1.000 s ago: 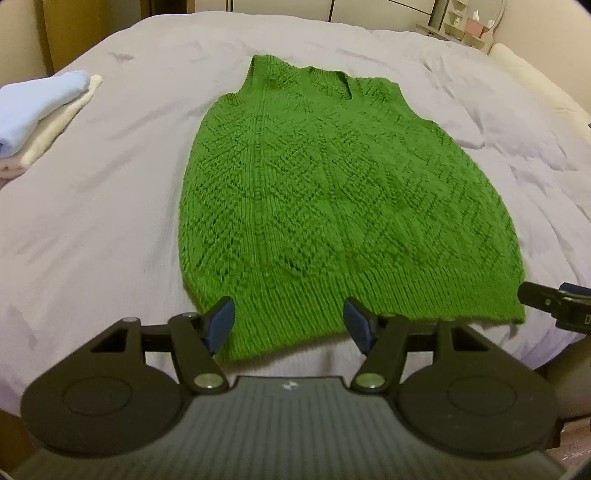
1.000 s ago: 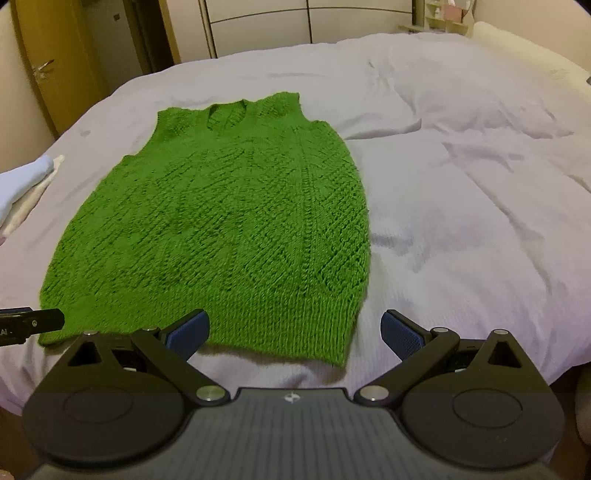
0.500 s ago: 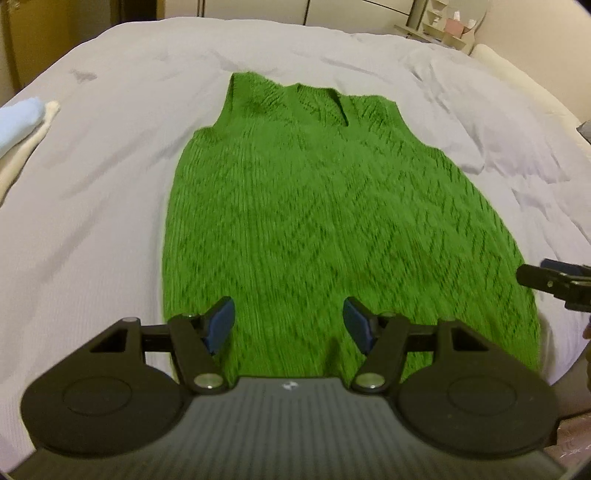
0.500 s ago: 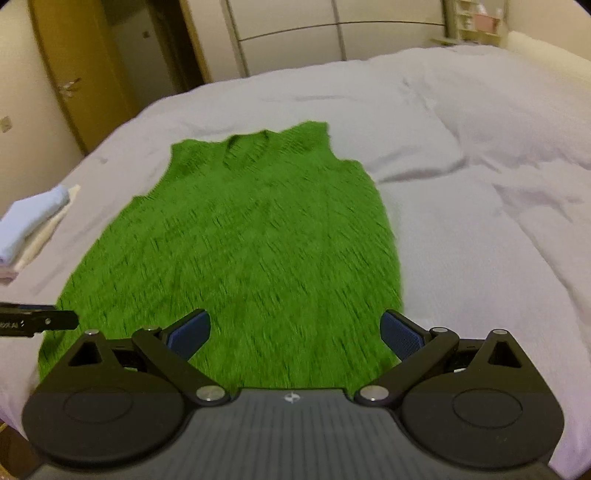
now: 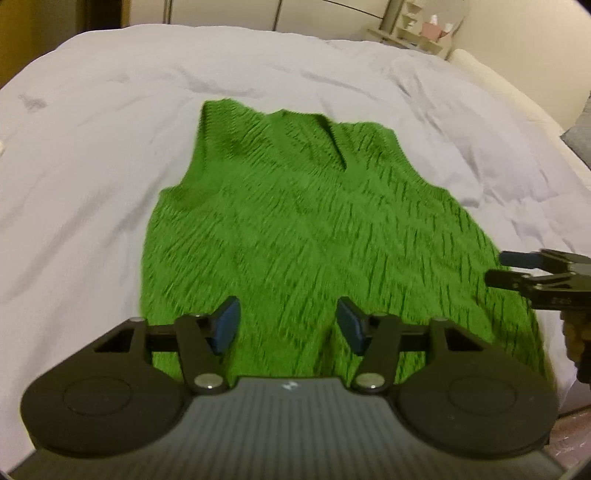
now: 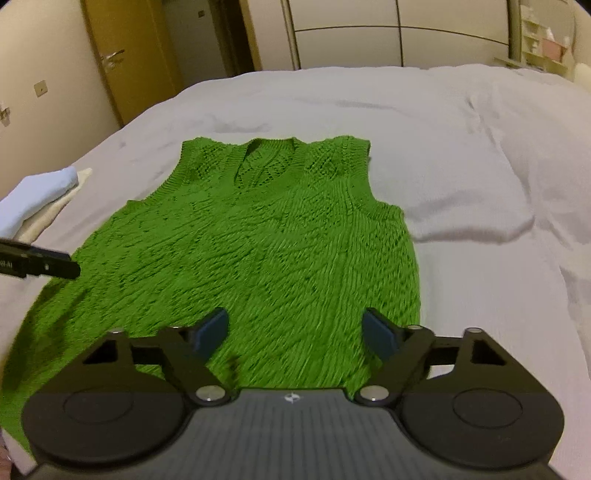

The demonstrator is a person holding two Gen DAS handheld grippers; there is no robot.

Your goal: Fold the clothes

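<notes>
A green knitted sleeveless vest point(image 5: 306, 229) lies flat on the pale grey bed cover point(image 5: 92, 155), neck end far, hem near; it also shows in the right wrist view point(image 6: 258, 251). My left gripper point(image 5: 288, 328) is open and empty above the vest's lower left part. My right gripper point(image 6: 295, 334) is open and empty above the vest's lower right part. The right gripper also shows at the right edge of the left wrist view point(image 5: 506, 267). One left fingertip point(image 6: 55, 266) shows at the left edge of the right wrist view.
A folded pale blue cloth point(image 6: 33, 195) on a cream one point(image 6: 55, 206) lies at the bed's left edge. A wooden door point(image 6: 110, 66) and wardrobe fronts point(image 6: 388, 37) stand beyond the bed. A shelf point(image 5: 424, 33) stands at the far right.
Both grippers have moved forward over the vest, from its hem towards its middle. The hem has passed under them. Both stay open and empty.
</notes>
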